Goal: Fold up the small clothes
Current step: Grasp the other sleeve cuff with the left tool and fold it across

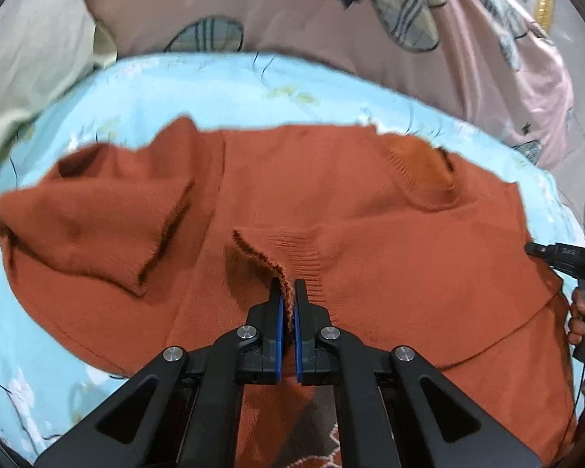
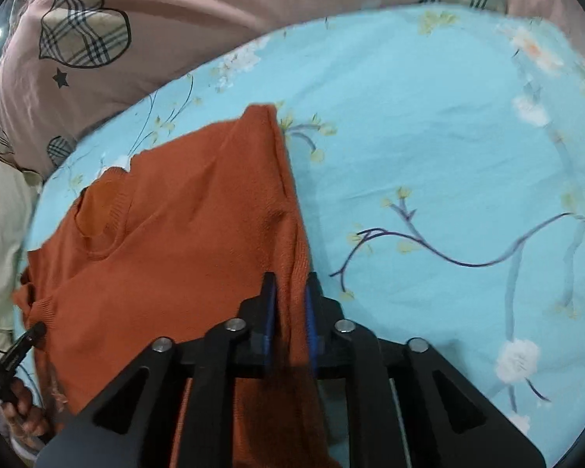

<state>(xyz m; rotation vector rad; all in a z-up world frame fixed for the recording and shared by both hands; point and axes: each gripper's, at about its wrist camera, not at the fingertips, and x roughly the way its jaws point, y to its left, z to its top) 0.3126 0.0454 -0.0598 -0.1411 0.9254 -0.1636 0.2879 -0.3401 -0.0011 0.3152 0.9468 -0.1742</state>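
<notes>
- Holding the orange sweater [image 1: 277,195] with both tools, I judge that I am in the middle of a fold; the garment lies on the light blue flowered sheet [image 1: 144,85], filling the middle of the left wrist view and the left half of the right wrist view.
- My left gripper [image 1: 288,292] has its jaws almost closed, with a thin ribbed edge of the knit pinched between the blue pads [image 1: 280,319] in the lower centre of the frame.
- My right gripper [image 2: 290,292] has its jaws narrow but not fully together; a thicker band of the sweater's side edge passes between them, and it seems to be held (I cannot see the contact itself).
- One sleeve [image 1: 97,226] is lying over the body at the left of the left wrist view, and the collar [image 1: 429,171] is at the upper right.
- A pink quilt with checked patches [image 2: 97,39] is bunched along the top of both views, beyond the sheet.
- I think the next move asks both grippers to lift and carry their edges together across the body, at the same height, so the knit does not stretch or slip out.
- Some motion blur makes the far edge of the sweater unclear.
</notes>
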